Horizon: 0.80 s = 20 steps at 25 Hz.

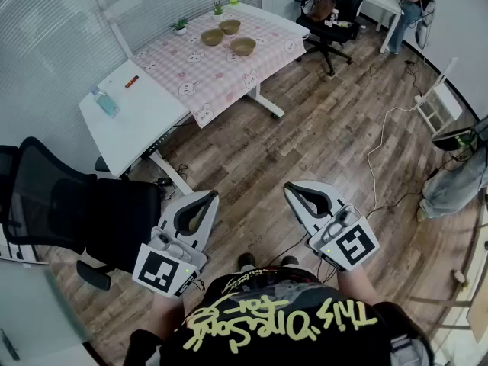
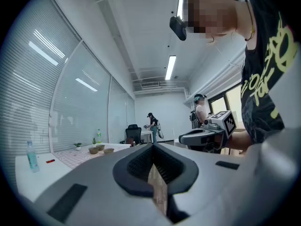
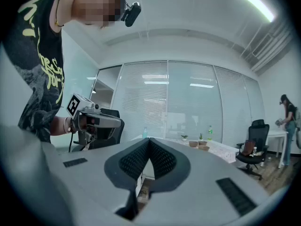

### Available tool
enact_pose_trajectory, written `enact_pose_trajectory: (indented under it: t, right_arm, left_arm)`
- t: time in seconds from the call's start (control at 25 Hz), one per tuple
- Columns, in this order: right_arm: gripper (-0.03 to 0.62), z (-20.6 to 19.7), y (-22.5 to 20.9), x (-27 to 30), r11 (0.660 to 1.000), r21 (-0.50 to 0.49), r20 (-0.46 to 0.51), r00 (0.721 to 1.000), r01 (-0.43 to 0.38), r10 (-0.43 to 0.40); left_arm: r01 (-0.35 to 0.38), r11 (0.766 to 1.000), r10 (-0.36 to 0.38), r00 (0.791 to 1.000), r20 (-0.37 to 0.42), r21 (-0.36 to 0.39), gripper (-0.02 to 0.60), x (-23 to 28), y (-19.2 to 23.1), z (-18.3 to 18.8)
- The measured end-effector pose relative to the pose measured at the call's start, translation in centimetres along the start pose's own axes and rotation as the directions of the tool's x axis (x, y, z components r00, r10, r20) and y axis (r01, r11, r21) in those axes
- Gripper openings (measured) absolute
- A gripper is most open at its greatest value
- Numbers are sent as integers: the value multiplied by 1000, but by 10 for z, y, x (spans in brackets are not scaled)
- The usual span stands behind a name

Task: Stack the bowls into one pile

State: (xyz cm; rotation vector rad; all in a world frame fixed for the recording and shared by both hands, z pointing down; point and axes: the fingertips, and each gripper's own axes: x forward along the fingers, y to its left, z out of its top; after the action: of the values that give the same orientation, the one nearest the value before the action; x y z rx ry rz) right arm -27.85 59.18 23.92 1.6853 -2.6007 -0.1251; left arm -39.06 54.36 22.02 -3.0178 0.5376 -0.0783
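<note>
Three brown bowls stand apart on a pink patterned tablecloth far ahead: one (image 1: 212, 36) at the left, one (image 1: 229, 27) behind it, one (image 1: 243, 46) nearest. Small in the left gripper view, the bowls (image 2: 100, 149) sit at mid-left; in the right gripper view the bowls (image 3: 200, 145) sit right of centre. My left gripper (image 1: 207, 200) and right gripper (image 1: 293, 191) are held close to my body over the wooden floor, far from the table. Both are shut with nothing between the jaws. Each gripper view shows the other: right gripper (image 2: 207, 134), left gripper (image 3: 94, 121).
A white desk (image 1: 145, 120) with a water bottle (image 1: 106, 101) joins the bowl table on the left. A black office chair (image 1: 76, 212) stands beside my left gripper. Another chair (image 1: 335, 14), a seated person (image 1: 412, 2), a white cable (image 1: 381, 147) and a rack (image 1: 438, 105) are at the right.
</note>
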Motion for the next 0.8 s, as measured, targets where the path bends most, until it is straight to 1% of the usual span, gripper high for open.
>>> enact_pose_trajectory:
  t: [0.28,0.44,0.8]
  right_arm:
    - [3,2,3,2,1000,-11,-6,1000,5,-5]
    - [3,1,5,2,1000,-13,-16,1000,3,-3]
    - [3,1,8,6,1000,-23,-23,1000,8,-9]
  left_arm:
    - [11,1000,-11,1000,-4,0,-5,-1,1,-4]
    - [21,1000,-21,1000,3,-15,-5,1,0,-3]
    - [23,1000,-23,1000,2,-15,-5,-4,3,-5]
